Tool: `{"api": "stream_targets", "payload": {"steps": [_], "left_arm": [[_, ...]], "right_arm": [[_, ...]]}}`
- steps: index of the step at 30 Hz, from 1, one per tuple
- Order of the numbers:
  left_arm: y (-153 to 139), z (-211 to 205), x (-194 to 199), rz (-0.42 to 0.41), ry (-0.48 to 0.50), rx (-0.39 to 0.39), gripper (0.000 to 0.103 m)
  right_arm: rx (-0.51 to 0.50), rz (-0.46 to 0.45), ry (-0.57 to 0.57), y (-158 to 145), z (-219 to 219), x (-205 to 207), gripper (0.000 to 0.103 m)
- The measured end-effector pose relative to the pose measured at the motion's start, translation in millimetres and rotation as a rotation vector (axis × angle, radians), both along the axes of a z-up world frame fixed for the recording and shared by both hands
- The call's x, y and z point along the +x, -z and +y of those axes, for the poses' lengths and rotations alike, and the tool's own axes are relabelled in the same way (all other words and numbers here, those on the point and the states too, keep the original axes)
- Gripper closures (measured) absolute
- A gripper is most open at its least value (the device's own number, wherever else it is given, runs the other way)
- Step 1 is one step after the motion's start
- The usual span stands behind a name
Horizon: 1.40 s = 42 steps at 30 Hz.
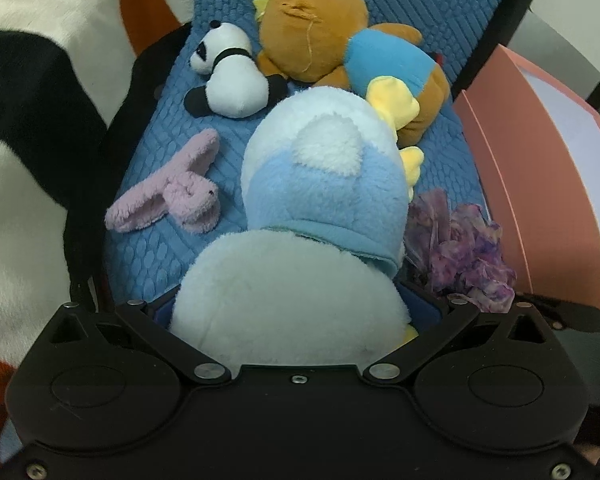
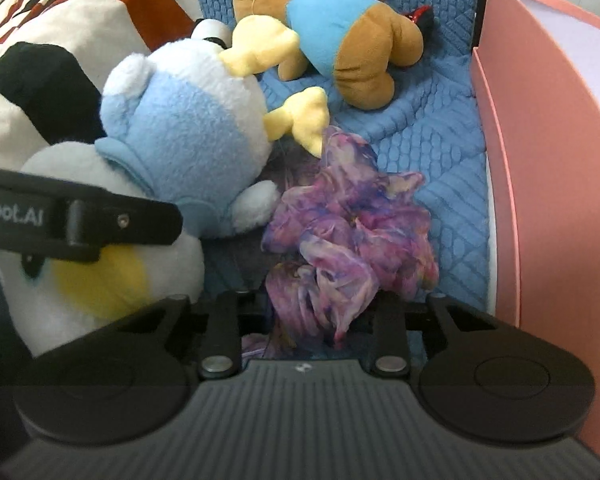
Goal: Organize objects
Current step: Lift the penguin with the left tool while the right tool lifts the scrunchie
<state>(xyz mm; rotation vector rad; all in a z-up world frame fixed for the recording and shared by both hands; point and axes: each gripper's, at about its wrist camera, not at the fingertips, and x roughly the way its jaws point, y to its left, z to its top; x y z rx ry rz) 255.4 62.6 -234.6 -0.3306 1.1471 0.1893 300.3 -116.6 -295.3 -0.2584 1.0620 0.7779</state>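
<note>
With left gripper (image 1: 296, 312) clamped on blue plush (image 1: 300, 216) at centre frame and right gripper (image 2: 312, 312) seemingly pinching purple scrunchie (image 2: 348, 236) lower centre, lift slowly, clear of brown bear (image 1: 340, 48).

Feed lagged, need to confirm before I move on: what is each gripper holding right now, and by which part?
The left gripper clamps the blue penguin plush by its pale round head. The right gripper pinches the purple scrunchie by its near edge.
</note>
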Motion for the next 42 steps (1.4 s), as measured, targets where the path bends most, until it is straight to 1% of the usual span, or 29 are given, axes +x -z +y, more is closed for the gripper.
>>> {"api": "stream_targets", "payload": {"steps": [6, 12, 15, 17, 20, 22, 26, 29, 33, 37, 39, 42], "left_arm": [[-1, -2, -5, -0.016, -0.037, 0.001, 0.001], [-5, 5, -13, -0.055, -0.075, -0.034, 0.008], [-8, 6, -16, -0.07, -0.088, -0.04, 0.01], [-10, 5, -17, -0.078, -0.09, -0.043, 0.012], [-15, 5, -19, -0.084, -0.096, -0.045, 0.013], [-18, 6, -22, -0.092, -0.1, -0.051, 0.015], [-29, 9, -28, -0.119, -0.134, -0.09, 0.016], [-39, 7, -32, -0.137, -0.15, -0.09, 0.017], [-54, -2, -34, -0.161, -0.141, -0.104, 0.017], [-68, -13, -32, -0.166, -0.142, -0.114, 0.018], [-76, -16, -32, -0.171, -0.162, -0.141, 0.019], [-92, -19, -32, -0.193, -0.184, -0.171, 0.021]], "right_arm": [[0.008, -0.013, 0.029, -7, -2, 2, 0.072], [0.009, -0.04, 0.031, -18, -3, -3, 0.072], [0.007, -0.036, 0.037, -22, -4, -4, 0.072], [0.003, -0.06, 0.029, -28, -6, -5, 0.072], [0.024, -0.047, 0.042, -37, -11, -3, 0.073], [0.035, -0.064, 0.053, -45, -15, -2, 0.073], [0.057, -0.073, 0.059, -60, -24, -1, 0.073], [0.071, -0.09, 0.072, -72, -32, -1, 0.073], [0.094, -0.077, 0.104, -86, -48, -1, 0.073], [0.107, -0.073, 0.143, -102, -61, 5, 0.073], [0.116, -0.063, 0.146, -110, -66, 9, 0.073], [0.115, -0.079, 0.138, -125, -72, 12, 0.073]]}}
